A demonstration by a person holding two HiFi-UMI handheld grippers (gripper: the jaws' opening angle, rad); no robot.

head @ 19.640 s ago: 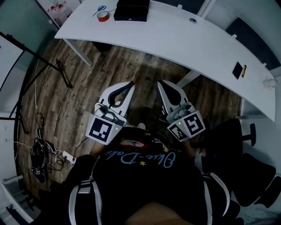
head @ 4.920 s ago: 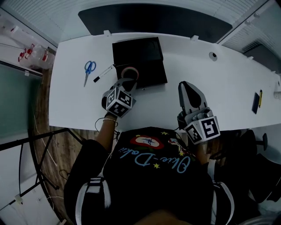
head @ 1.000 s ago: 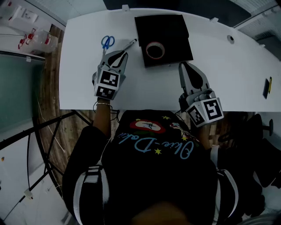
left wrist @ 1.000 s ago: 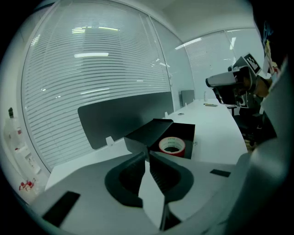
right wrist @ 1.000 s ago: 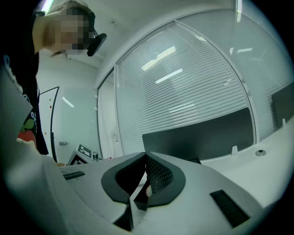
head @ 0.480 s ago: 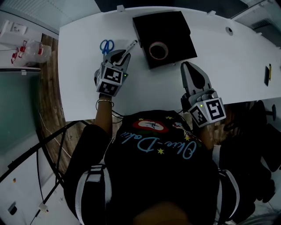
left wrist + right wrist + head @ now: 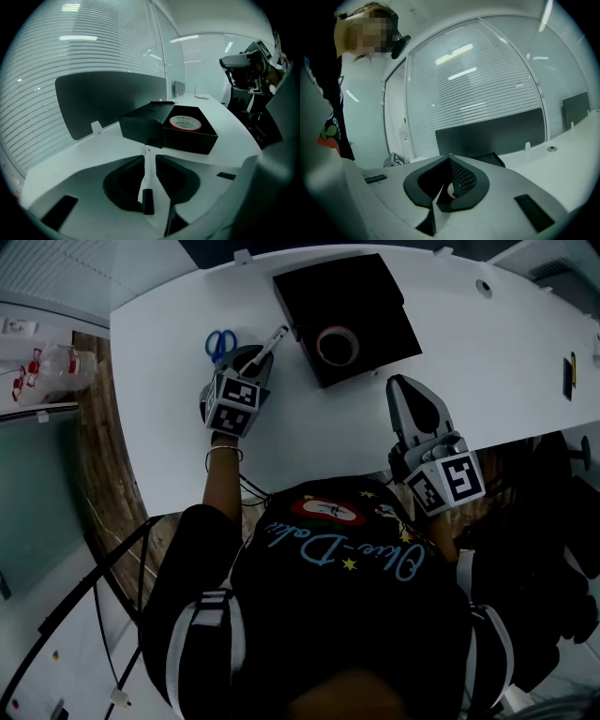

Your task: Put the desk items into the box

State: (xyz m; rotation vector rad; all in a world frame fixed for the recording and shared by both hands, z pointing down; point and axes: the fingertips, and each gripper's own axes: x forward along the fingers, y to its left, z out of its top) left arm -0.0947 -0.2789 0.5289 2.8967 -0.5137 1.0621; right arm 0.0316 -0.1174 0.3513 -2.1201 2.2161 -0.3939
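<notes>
A white marker with a black cap (image 7: 273, 341) (image 7: 148, 174) lies on the white desk (image 7: 319, 437), left of the black box (image 7: 361, 289) (image 7: 187, 136). My left gripper (image 7: 257, 354) (image 7: 150, 157) is low over the desk and its jaws straddle the marker. They have just been opening, and the pads do not press on it. A red tape roll (image 7: 337, 341) (image 7: 184, 123) lies inside the box. Blue scissors (image 7: 220, 343) rest left of the marker. My right gripper (image 7: 397, 382) (image 7: 449, 157) hovers shut and empty near the desk's front edge, right of the box.
A dark partition panel (image 7: 105, 98) stands along the desk's far edge. A small dark item with a yellow strip (image 7: 572, 371) lies at the desk's far right, and there is a cable hole (image 7: 483, 284) behind the box. The desk's front edge runs just under both hands.
My left gripper has moved forward and down onto the marker, which now lies between its wider jaws. The right gripper has stayed where it was. The tape stays in the box.
</notes>
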